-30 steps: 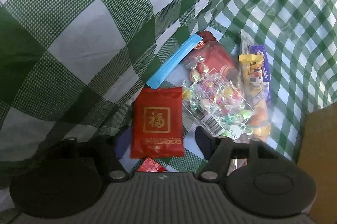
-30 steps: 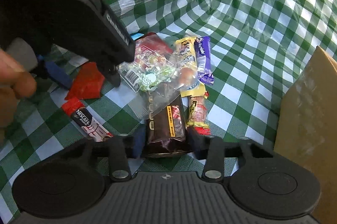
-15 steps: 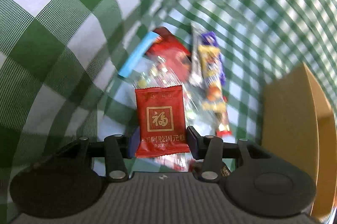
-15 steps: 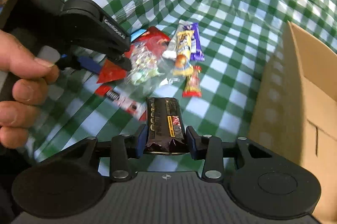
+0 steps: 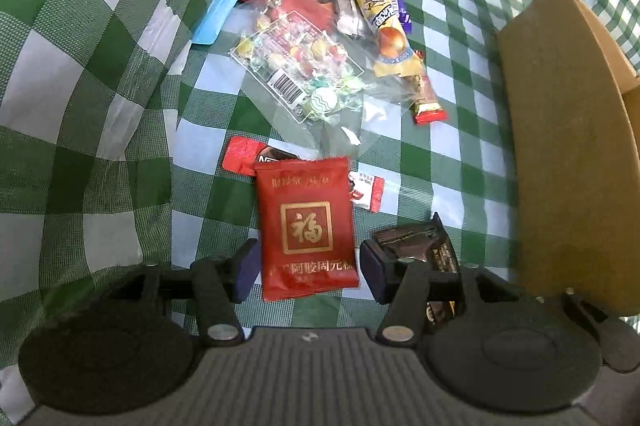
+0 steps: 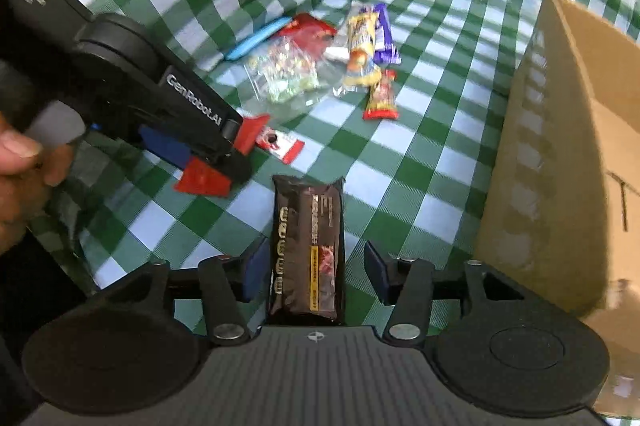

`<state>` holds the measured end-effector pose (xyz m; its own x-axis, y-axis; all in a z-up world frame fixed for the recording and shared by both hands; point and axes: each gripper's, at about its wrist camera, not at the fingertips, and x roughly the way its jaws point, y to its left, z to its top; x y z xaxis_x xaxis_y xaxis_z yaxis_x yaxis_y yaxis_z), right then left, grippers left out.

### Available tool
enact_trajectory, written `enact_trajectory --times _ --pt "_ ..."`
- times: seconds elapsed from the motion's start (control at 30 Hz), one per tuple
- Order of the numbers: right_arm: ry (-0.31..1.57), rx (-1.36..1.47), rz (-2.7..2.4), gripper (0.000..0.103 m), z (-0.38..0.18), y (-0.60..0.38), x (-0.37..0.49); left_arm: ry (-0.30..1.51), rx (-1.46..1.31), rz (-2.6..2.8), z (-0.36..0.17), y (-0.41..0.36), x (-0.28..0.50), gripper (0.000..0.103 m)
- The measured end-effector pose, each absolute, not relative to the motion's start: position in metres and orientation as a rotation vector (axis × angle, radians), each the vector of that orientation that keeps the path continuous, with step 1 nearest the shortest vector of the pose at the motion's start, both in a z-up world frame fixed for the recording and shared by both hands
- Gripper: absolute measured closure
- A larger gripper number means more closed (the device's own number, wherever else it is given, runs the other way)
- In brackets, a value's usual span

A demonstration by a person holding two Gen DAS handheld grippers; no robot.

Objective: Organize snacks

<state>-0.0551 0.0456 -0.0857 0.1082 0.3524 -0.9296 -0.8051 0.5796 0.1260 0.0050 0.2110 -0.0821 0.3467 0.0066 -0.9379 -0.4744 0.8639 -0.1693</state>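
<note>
On the tabletop (image 5: 460,154) the snack pile (image 5: 320,38) lies at the far side — the cardboard box (image 5: 568,146) stands to its right. Nearer, a flat packet (image 5: 306,226) overlaps a coffee sachet (image 5: 244,156) — a chocolate bar (image 6: 307,246) lies to the right.

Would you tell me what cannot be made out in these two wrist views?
- Cardboard box interior: right wrist view shows only outer walls; cut by the edge.
- Coffee stick: left wrist view, middle hidden by red packet.
- Chocolate bar text: right wrist view, blurred.
</note>
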Motion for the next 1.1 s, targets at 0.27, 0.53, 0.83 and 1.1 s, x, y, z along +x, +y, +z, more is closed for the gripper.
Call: enact_trajectory --times 0.27,0.53,0.83,1.1 --pt "1.179 -0.528 0.929 0.048 -0.097 0.054 -0.065 1.199 -0.418 0.318 -0.084 0.206 0.012 0.041" --pt "1.165 -0.523 0.936 0.061 -0.096 0.051 -0.063 1.201 -0.359 0.315 -0.084 0.2 0.015 0.045" --pt "1.093 -0.49 0.905 0.061 -0.082 0.046 -0.059 1.148 -0.384 0.313 -0.077 0.202 0.01 0.05" --pt "0.977 -0.448 0.898 0.061 -0.061 0.041 -0.056 1.045 -0.373 0.296 -0.061 0.197 0.008 0.05"
